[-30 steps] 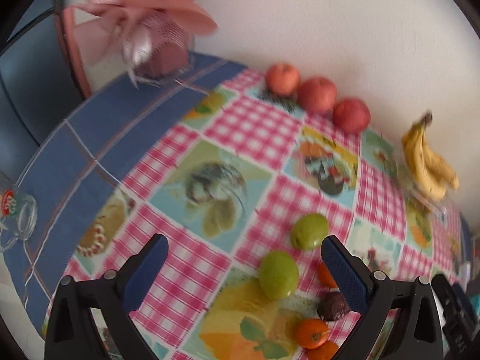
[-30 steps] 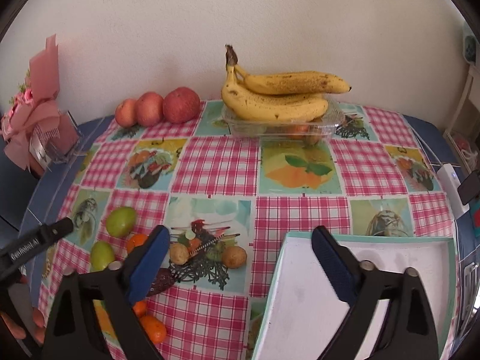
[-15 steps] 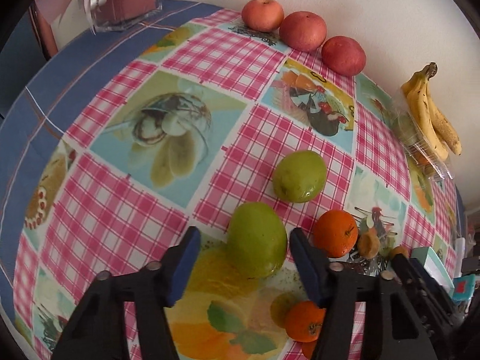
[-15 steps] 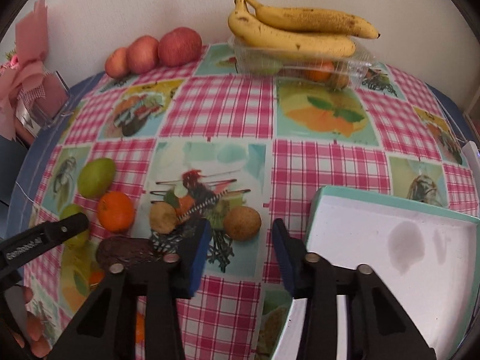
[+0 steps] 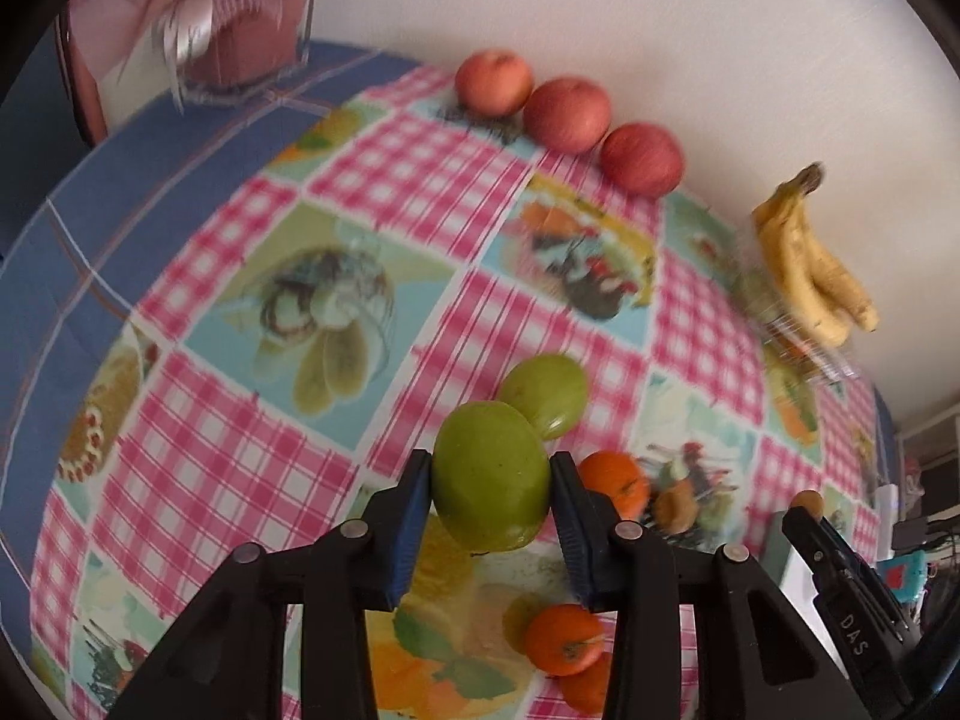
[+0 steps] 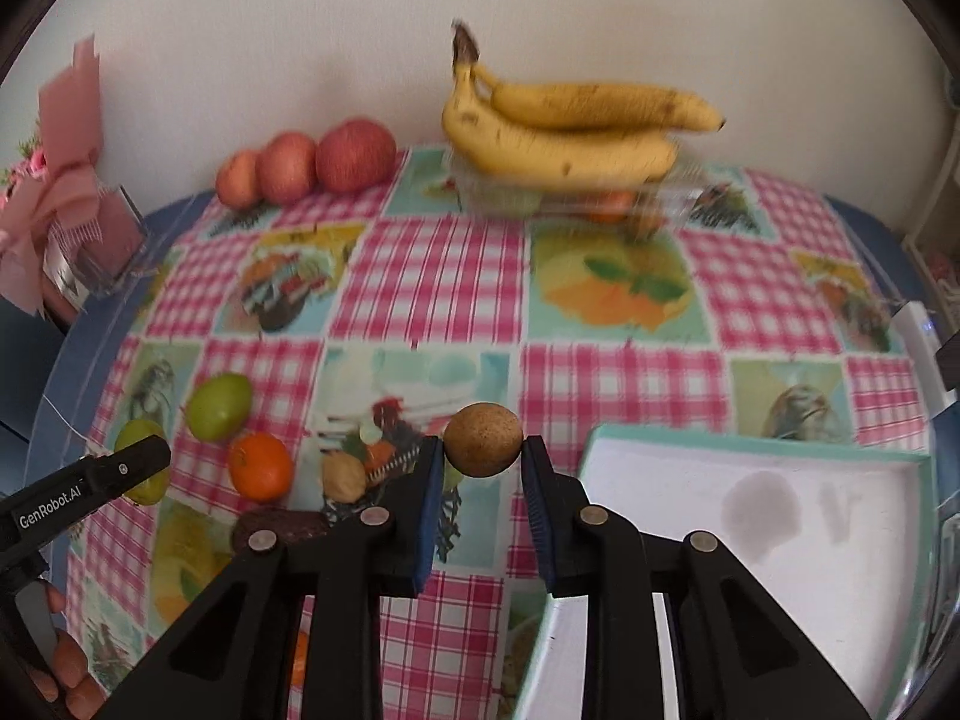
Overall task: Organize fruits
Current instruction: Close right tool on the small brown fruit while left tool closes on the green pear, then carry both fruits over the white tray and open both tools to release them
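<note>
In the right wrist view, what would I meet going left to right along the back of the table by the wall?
Pink gift bouquet → three red apples → banana bunch lying on a clear plastic container.

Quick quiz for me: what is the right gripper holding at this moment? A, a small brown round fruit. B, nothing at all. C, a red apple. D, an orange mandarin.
A: in the right wrist view the right gripper is closed on a small brown round fruit, pinched between its blue pads beside the white tray.
</note>
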The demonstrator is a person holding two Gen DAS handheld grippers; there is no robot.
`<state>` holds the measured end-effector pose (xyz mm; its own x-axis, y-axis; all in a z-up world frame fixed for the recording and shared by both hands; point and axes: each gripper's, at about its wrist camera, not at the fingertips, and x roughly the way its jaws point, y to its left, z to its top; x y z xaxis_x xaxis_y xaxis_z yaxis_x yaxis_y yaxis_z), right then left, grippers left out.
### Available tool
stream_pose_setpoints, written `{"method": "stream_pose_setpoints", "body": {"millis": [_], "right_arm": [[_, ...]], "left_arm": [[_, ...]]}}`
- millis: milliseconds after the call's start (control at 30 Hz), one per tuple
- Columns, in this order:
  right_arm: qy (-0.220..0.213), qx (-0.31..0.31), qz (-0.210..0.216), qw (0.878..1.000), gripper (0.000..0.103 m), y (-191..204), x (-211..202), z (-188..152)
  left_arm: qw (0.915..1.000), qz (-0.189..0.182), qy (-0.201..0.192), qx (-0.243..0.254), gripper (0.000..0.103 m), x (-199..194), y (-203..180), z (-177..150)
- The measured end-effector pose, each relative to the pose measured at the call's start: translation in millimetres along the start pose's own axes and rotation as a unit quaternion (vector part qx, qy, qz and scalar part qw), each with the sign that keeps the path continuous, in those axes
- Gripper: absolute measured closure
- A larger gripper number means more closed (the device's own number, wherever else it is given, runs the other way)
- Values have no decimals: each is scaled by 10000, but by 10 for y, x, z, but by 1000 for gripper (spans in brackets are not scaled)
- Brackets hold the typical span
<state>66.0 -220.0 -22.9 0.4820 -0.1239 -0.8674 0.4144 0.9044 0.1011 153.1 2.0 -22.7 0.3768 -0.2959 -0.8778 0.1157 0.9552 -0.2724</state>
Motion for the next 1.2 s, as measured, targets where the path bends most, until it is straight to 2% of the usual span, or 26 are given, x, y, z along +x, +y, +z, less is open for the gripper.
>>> {"method": "stream_pose_setpoints", "body": {"millis": [300,800,1033,1200], "right_arm": [[-328,115,-297,9990,76,-227,-479,135],[-391,852,-968,9909,76,-1152,-894,50],[-407,1233,-1251,9836,75,-1591,-1056,-81],[-410,1406,-1363,9798,75,-1810,-1114,-158]], "left_arm": [[9979,-294,-415,398,61,-442,-277,42],[9888,-590,-525,1269,61,-624,-1045,-247],[9780,-838,-355,1877,61,-565,-1526,-530],[9636,-1039,-201,2457,61,-433,-1928,-825]]}}
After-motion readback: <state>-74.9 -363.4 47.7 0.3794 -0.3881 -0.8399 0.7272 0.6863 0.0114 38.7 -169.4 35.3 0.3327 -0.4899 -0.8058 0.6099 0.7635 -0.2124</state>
